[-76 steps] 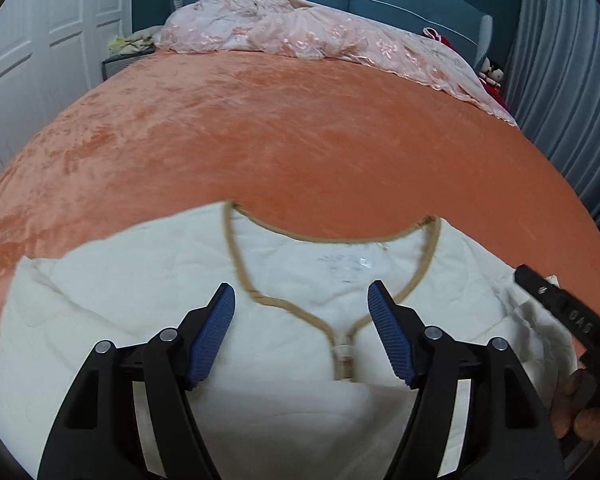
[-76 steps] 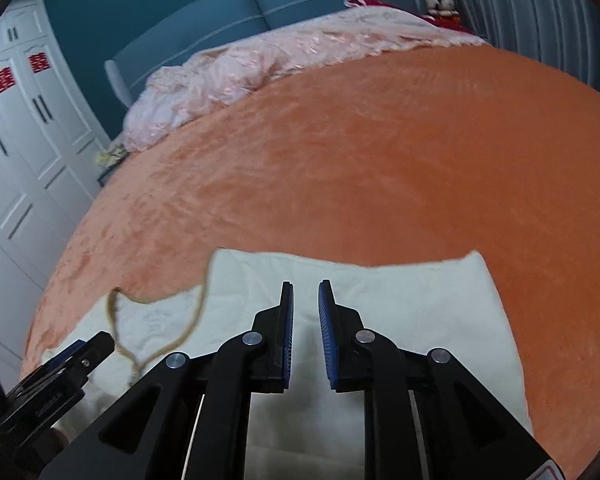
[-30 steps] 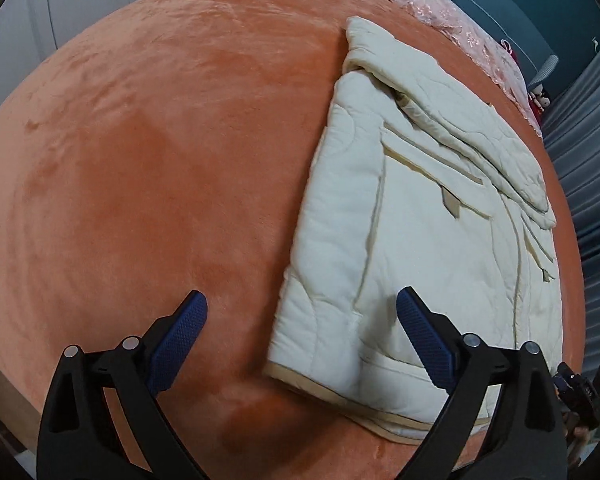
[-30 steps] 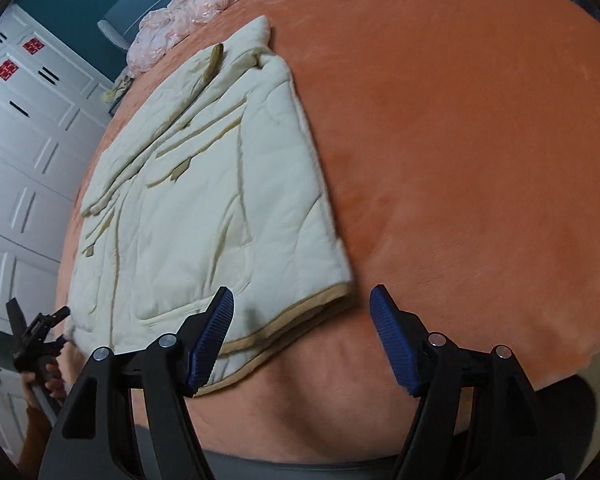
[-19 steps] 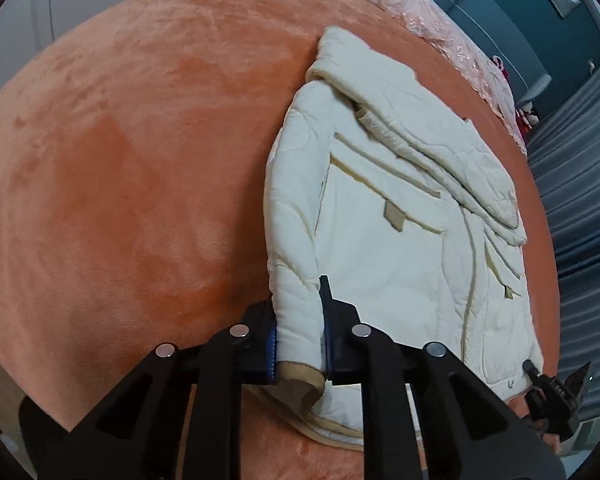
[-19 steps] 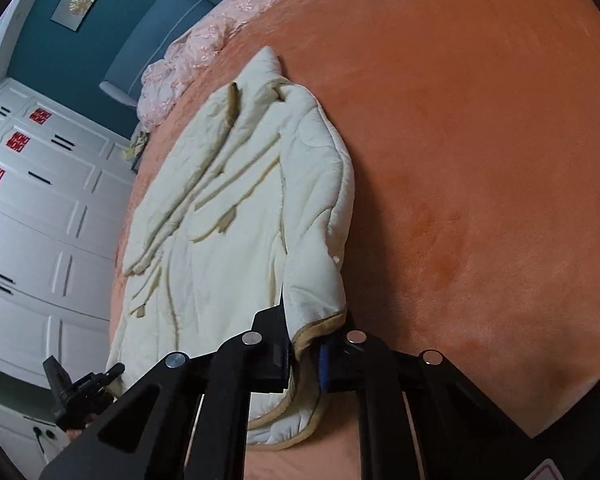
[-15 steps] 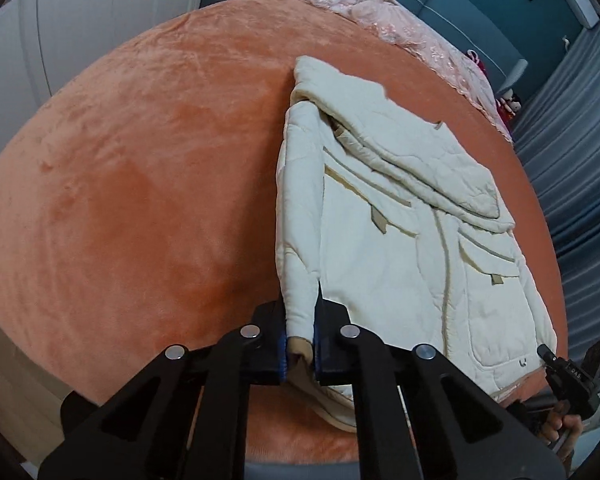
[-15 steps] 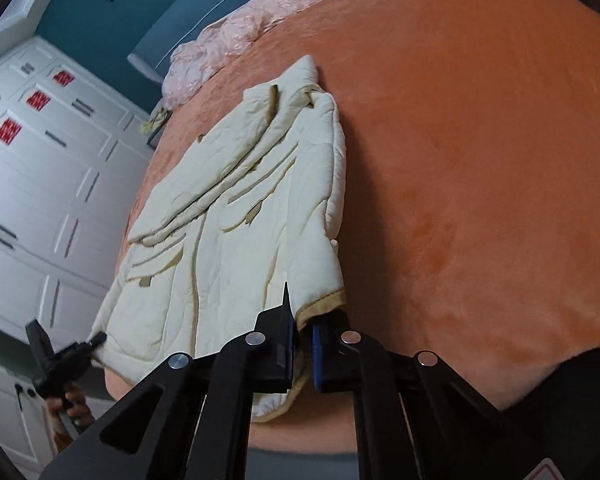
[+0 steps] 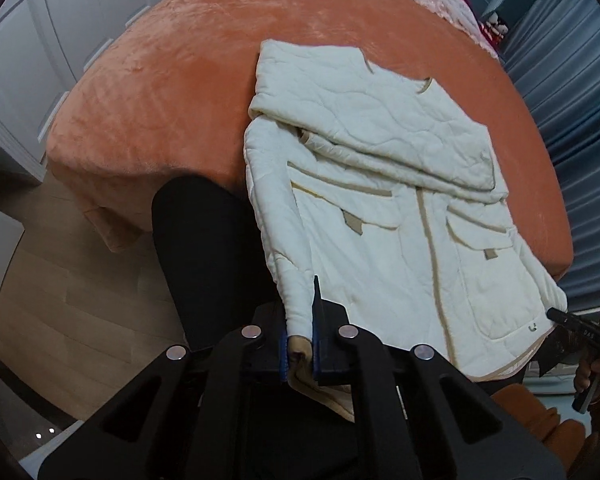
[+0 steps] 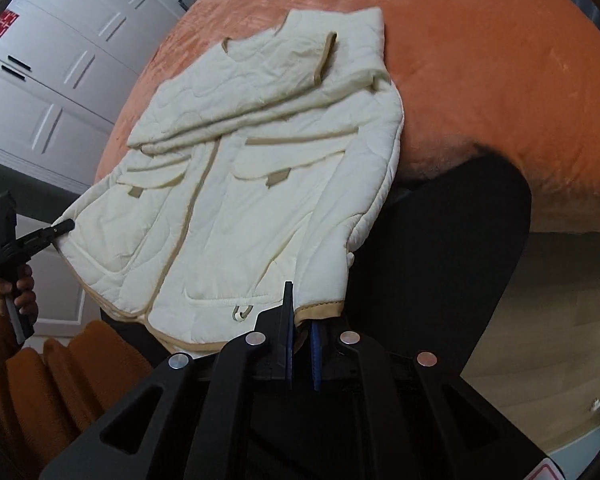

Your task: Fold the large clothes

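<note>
Left gripper [image 9: 300, 354]: pressed together on the tan-trimmed hem corner of the cream quilted jacket [image 9: 380, 216], at the jacket's left edge as the left wrist view shows it.
Jacket: lifted at its hem end; the collar end is seen resting on the orange bedspread [image 9: 172, 80], with the sleeves folded across the chest.
Long axis: runs away from both claws, from the held hem up toward the collar far on the bed.
Hem line: stretched between the two grippers, sagging a little in the middle over the bed's near edge.
Right gripper [image 10: 300, 354]: pinched on the opposite hem corner, by the drawstring toggle [image 10: 241, 313].
Nearer hand: neither can be called nearer; each holds its own corner, so both stand equally placed.
Judged next move: the hem would be carried forward along the long axis and laid toward the collar, both corners kept level.
</note>
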The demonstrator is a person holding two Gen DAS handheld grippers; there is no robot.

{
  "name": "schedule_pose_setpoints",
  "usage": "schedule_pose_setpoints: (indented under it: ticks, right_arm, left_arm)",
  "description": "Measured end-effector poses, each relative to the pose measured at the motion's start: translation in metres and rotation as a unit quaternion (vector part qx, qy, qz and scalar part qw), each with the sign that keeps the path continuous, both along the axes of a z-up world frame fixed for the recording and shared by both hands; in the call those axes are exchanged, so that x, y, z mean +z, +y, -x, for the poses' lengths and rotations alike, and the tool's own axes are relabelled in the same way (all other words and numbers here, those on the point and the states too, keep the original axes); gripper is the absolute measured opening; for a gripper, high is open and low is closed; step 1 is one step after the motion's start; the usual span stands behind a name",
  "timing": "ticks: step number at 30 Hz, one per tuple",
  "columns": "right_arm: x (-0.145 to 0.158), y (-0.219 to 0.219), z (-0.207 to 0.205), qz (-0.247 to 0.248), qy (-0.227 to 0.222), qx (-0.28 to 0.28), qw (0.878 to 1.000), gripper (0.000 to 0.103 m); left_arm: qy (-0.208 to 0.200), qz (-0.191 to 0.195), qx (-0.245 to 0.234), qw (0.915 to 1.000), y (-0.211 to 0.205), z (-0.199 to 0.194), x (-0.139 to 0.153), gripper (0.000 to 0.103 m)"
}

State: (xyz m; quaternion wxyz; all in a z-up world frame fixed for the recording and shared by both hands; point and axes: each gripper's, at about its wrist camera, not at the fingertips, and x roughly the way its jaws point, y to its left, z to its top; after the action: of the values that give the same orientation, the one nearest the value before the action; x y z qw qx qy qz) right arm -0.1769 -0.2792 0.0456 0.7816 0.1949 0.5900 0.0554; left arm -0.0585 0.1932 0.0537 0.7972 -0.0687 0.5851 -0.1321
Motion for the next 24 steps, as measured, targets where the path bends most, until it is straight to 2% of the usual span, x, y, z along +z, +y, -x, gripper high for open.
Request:
schedule_pose_setpoints:
  ticks: [3,6,10,13,17,24]
  right_arm:
    - [0.037,-0.015,-0.023,0.013,-0.090,-0.033,0.995,0.006]
    - [0.068,-0.029,-0.044,0.030,-0.174,-0.066,0.982,0.006]
    - [0.076,-0.042,-0.088,0.038,-0.241,-0.108,0.964,0.006]
    - [0.066,-0.052,-0.124,0.020,-0.265,-0.147,0.953,0.006]
    - [0.055,-0.056,-0.161,0.026,-0.274,-0.174,0.946,0.006]
    - [0.027,-0.070,-0.211,0.031,-0.271,-0.205,0.940,0.006]
  left_arm:
    - [-0.062,0.016,0.014,0.9979,-0.001,-0.019,0.025,0.006]
    - [-0.127,0.027,0.027,0.9912,-0.003,-0.043,0.053,0.006]
    - [-0.180,0.047,0.055,0.9810,-0.005,-0.085,0.067,0.006]
    - [-0.191,0.052,0.072,0.9775,-0.015,-0.117,0.063,0.007]
    - [-0.211,0.008,0.078,0.9744,-0.038,-0.153,0.051,0.007]
    - [-0.192,-0.029,0.111,0.9746,-0.057,-0.218,0.015,0.010]
